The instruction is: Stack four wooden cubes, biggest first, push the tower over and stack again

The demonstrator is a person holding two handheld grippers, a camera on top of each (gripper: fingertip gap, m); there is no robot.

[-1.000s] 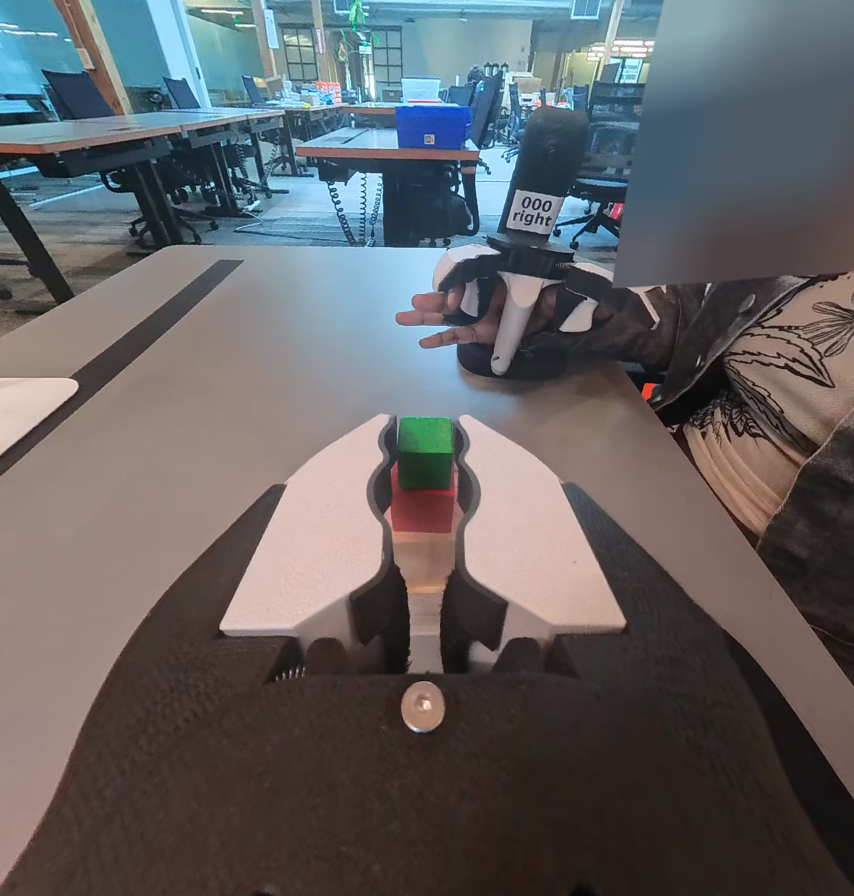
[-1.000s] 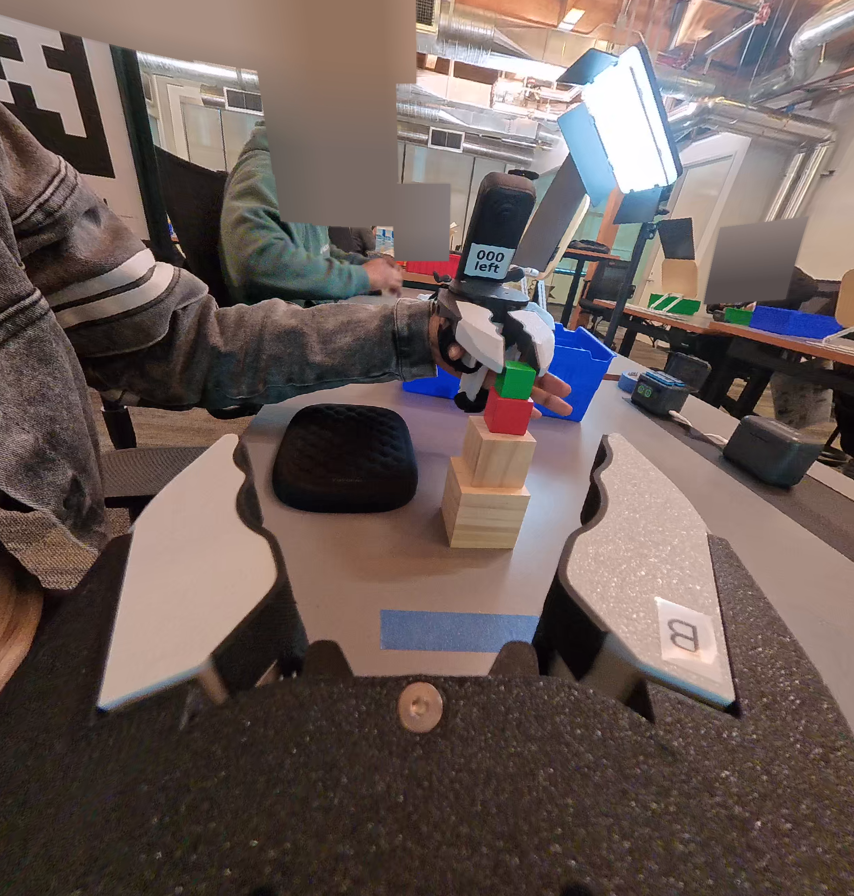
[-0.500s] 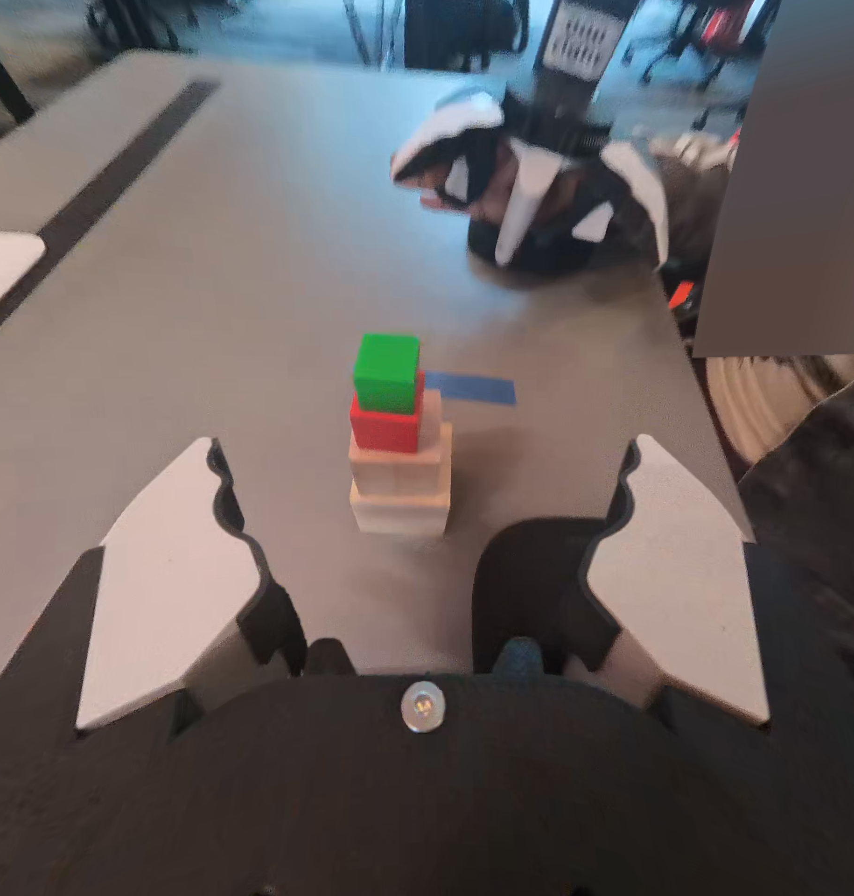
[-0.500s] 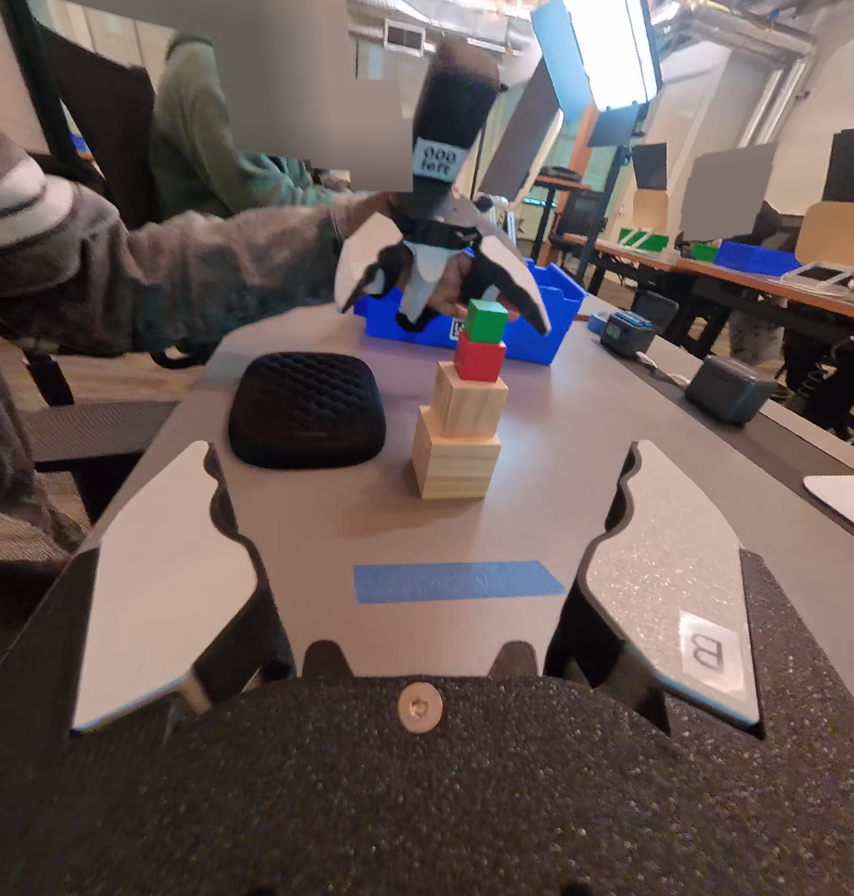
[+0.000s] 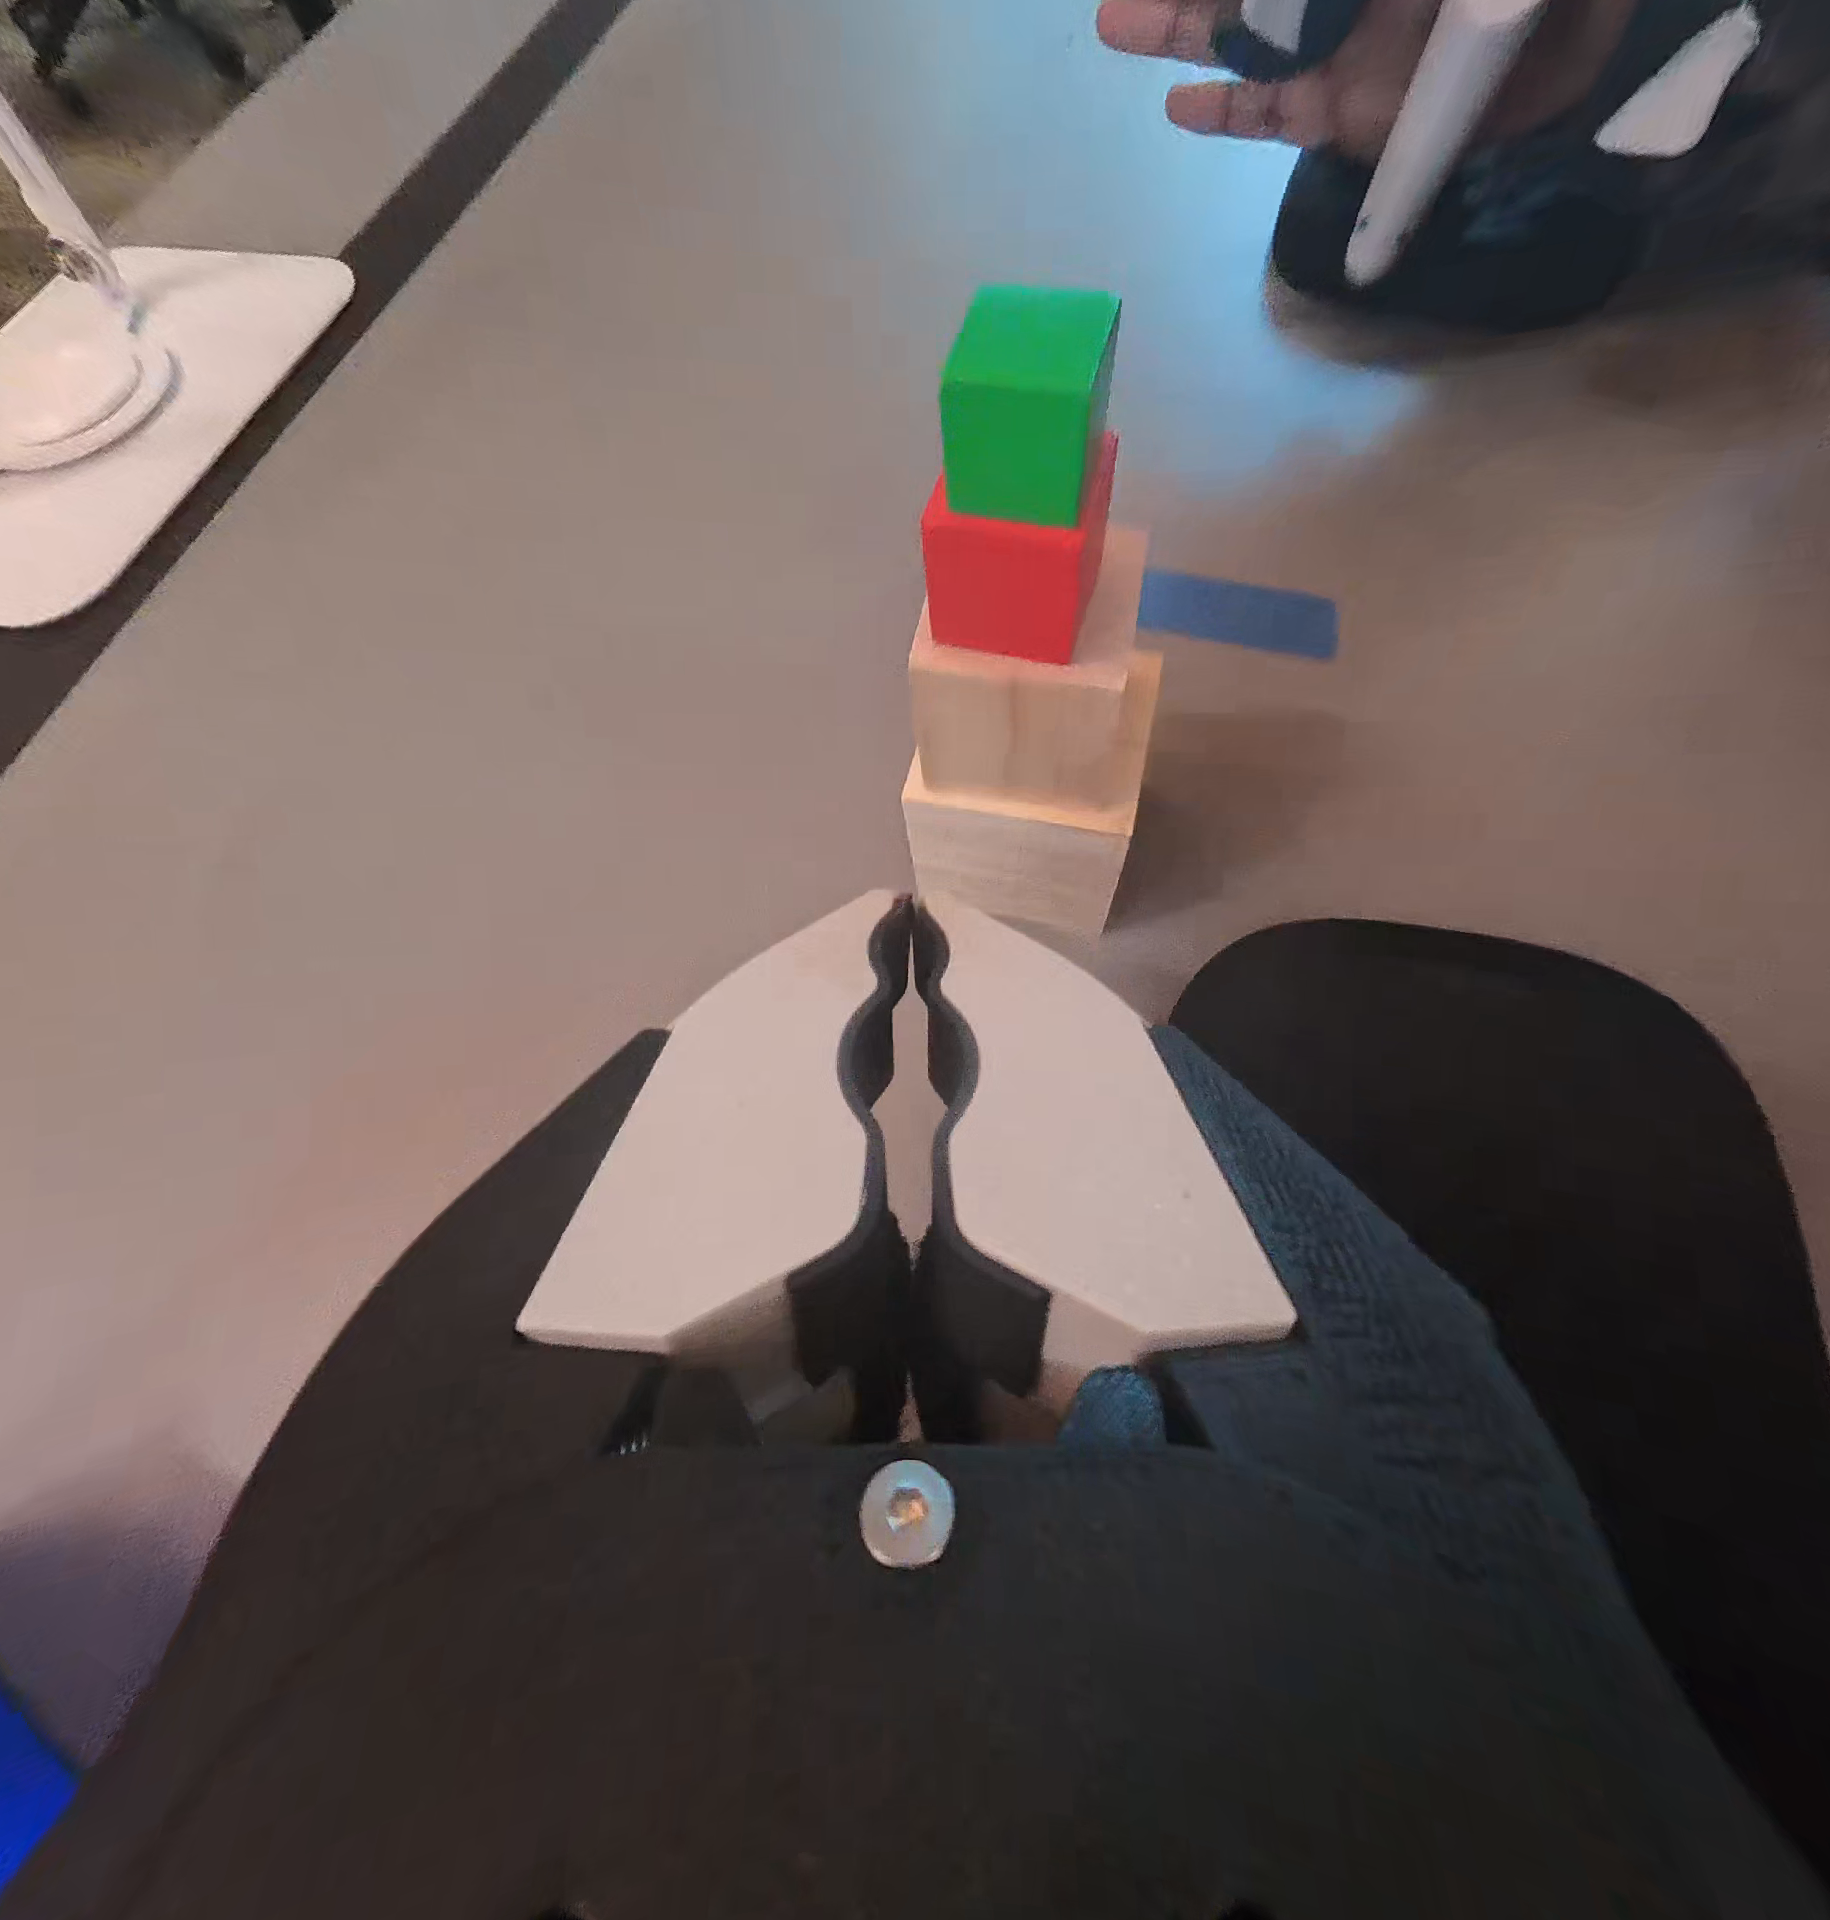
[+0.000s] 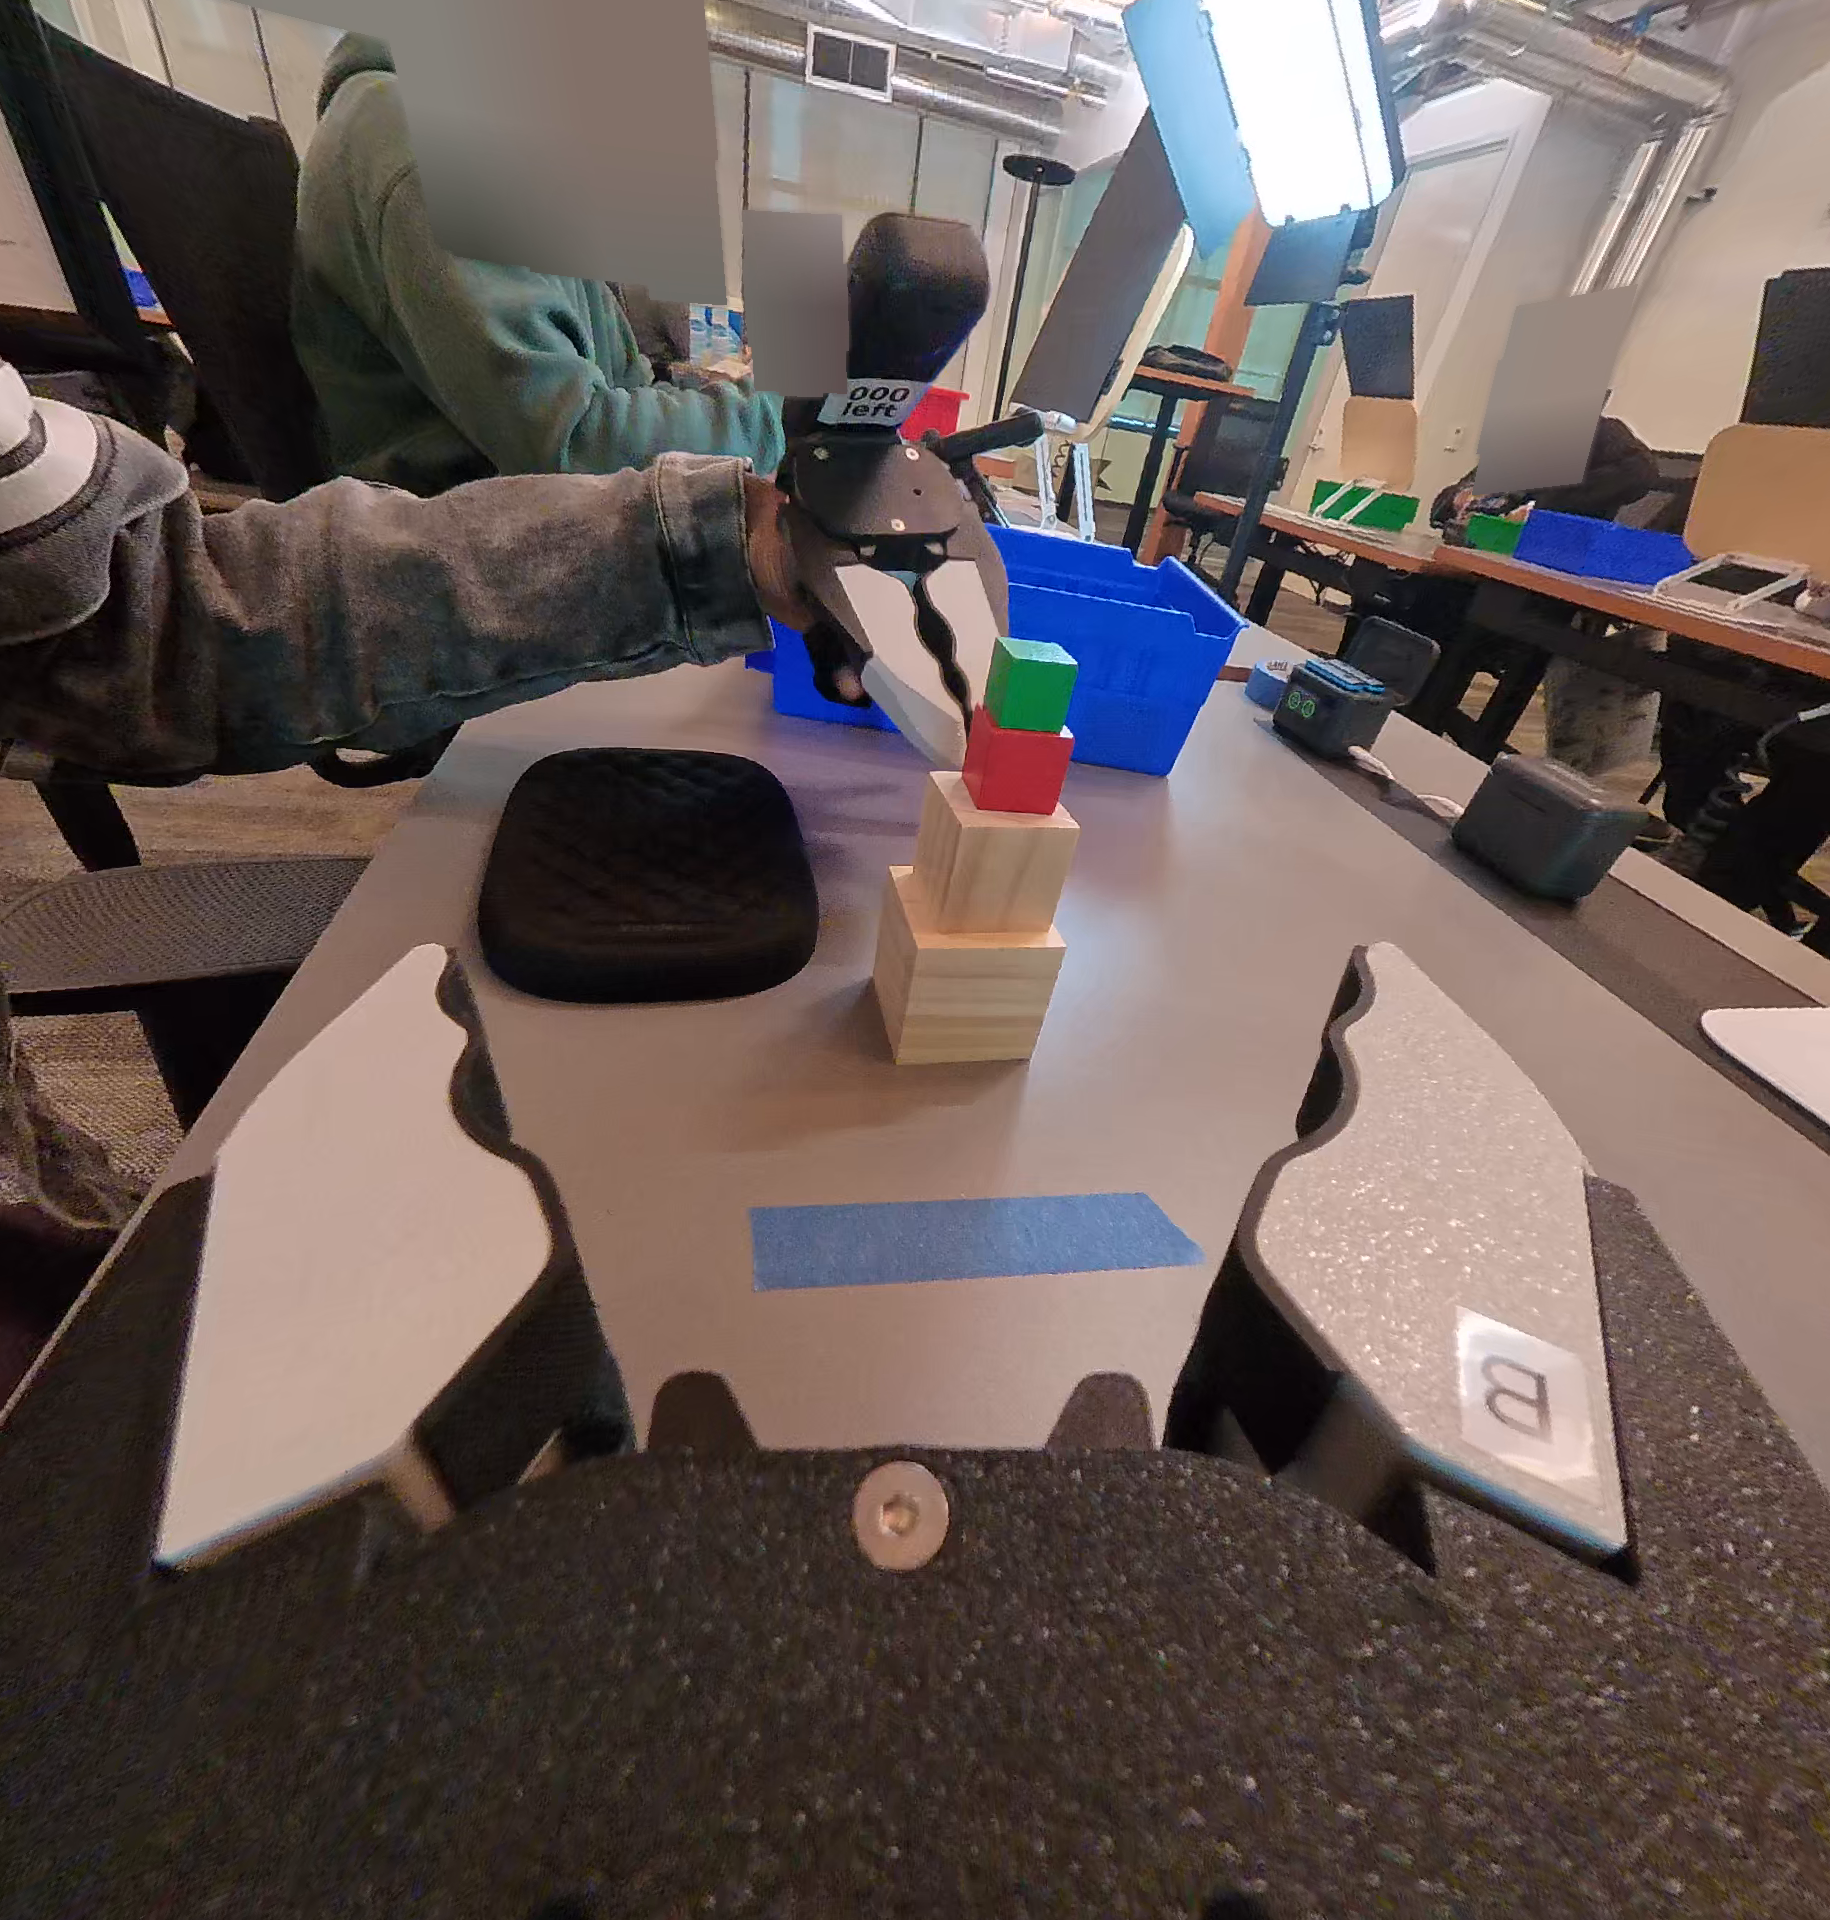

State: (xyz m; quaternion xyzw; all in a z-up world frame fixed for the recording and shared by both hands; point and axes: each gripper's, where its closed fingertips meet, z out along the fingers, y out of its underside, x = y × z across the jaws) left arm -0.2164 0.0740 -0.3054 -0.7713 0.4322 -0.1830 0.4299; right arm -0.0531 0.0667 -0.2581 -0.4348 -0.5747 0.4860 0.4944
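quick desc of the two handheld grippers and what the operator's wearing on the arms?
Both grippers: black textured bodies, silver centre screw, light grey wedge fingers with wavy black inner pads. The right gripper has a white lettered sticker on one finger. The left gripper has a rounded black top with a white label band. Left sleeve: grey washed denim, with lighter stripes nearer the shoulder.

Green cube (image 5: 1025, 405) tops red cube (image 5: 1010, 582), pale wood below.
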